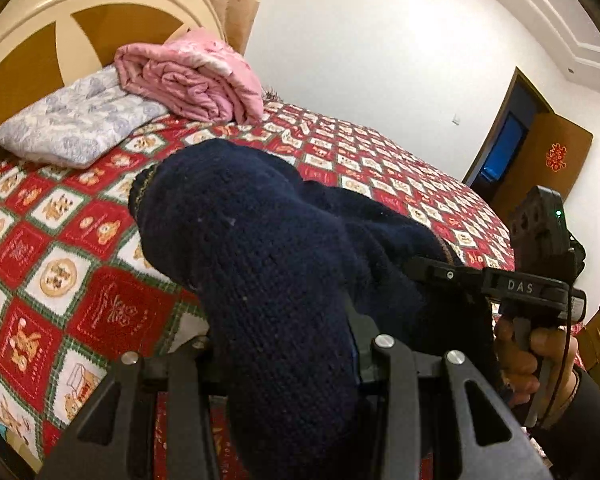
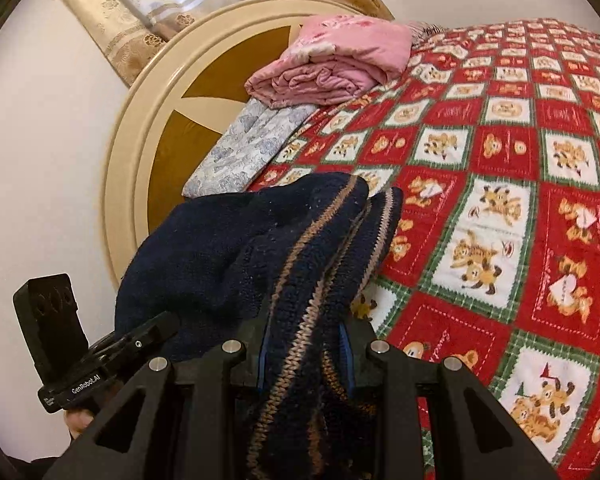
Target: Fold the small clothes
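Note:
A dark navy knitted garment [image 1: 268,264] with tan striped trim is held up above the bed between both grippers. My left gripper [image 1: 288,344] is shut on its plain knit part, which drapes over the fingers and hides them. My right gripper [image 2: 306,344] is shut on the striped edge of the garment [image 2: 284,248], which bunches over the fingers. The right gripper also shows at the right of the left wrist view [image 1: 440,272], gripping the garment. The left gripper body shows at the lower left of the right wrist view [image 2: 100,364].
The bed has a red, white and green checked blanket [image 1: 80,248] with bear patterns, also seen in the right wrist view [image 2: 500,200]. A folded pink quilt [image 1: 192,76] and a blue-grey pillow [image 1: 72,124] lie by the round headboard [image 1: 40,40]. A brown door [image 1: 540,160] stands at the right.

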A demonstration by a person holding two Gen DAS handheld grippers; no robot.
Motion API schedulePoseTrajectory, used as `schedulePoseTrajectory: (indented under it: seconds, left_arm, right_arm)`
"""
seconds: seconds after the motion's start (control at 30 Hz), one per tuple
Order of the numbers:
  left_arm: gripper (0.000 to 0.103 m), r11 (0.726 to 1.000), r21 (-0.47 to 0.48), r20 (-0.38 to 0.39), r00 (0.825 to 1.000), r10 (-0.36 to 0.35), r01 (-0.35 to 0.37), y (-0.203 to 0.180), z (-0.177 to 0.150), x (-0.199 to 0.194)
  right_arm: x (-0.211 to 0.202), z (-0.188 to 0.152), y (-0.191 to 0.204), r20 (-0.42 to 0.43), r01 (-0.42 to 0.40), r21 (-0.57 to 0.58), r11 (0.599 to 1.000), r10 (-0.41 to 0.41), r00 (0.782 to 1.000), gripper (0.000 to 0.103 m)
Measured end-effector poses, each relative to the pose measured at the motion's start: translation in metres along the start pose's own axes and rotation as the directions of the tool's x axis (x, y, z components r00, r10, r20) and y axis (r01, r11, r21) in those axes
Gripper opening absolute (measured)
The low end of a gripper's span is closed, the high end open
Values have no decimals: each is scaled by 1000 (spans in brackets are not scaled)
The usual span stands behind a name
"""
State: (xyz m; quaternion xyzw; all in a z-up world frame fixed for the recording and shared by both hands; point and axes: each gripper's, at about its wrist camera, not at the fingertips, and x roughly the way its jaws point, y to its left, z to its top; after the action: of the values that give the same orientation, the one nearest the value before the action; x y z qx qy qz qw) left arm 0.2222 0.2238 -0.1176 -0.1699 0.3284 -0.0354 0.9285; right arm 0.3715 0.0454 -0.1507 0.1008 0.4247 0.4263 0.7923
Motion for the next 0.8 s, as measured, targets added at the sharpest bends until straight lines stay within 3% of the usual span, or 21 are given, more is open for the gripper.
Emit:
schedulePoseTrajectory:
  seconds: [0.5,0.8]
  left_arm:
    - [42,999,-49,-90,996,15,-20,37,-24,37]
    - [44,998,33,-64,996,65,-63,26,-34,36]
  right_arm:
    - [34,-6,-29,-83,35,48,998,-31,996,28]
    - [34,-14,-38,-102,34,47,998,-29,994,28]
